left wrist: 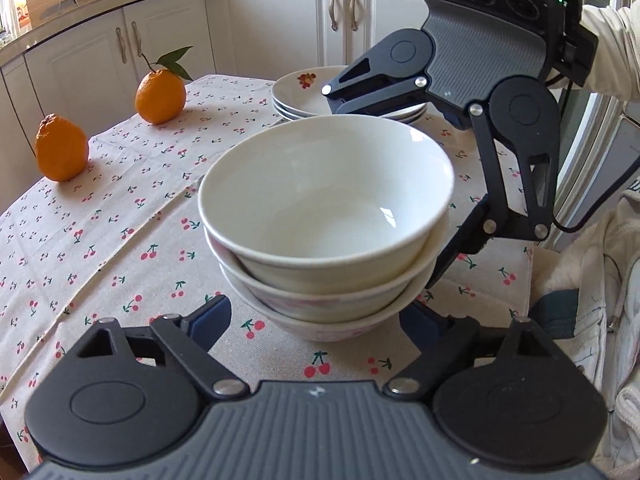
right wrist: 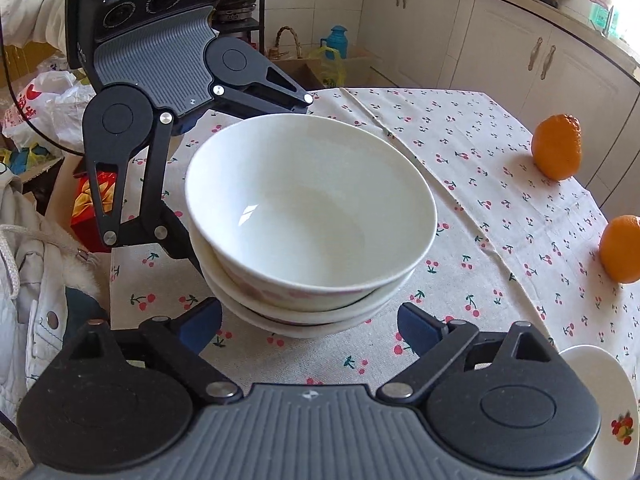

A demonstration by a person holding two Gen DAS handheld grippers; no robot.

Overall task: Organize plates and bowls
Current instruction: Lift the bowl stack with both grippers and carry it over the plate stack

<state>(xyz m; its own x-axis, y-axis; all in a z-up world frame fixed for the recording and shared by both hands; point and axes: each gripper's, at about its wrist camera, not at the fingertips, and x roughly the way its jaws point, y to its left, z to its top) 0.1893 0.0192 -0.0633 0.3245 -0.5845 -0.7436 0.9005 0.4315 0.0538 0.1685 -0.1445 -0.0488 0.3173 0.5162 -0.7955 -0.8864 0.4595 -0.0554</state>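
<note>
A stack of three white bowls (left wrist: 326, 216) stands on the cherry-print tablecloth (left wrist: 120, 232); it also shows in the right wrist view (right wrist: 310, 220). My left gripper (left wrist: 316, 324) is open, its jaws on either side of the stack's base. My right gripper (right wrist: 310, 330) is open too, facing the stack from the opposite side. Each gripper shows in the other's view, the right one (left wrist: 384, 196) and the left one (right wrist: 248, 176) straddling the bowls. A stack of white plates (left wrist: 304, 94) with a fruit motif lies behind the bowls; one plate's rim (right wrist: 612, 396) shows at lower right.
Two oranges (left wrist: 160, 96) (left wrist: 61, 148) sit at the table's far left; they also show in the right wrist view (right wrist: 557, 147) (right wrist: 622, 249). White kitchen cabinets (left wrist: 256, 24) stand beyond the table. Bags and boxes (right wrist: 44, 100) lie on the floor beside it.
</note>
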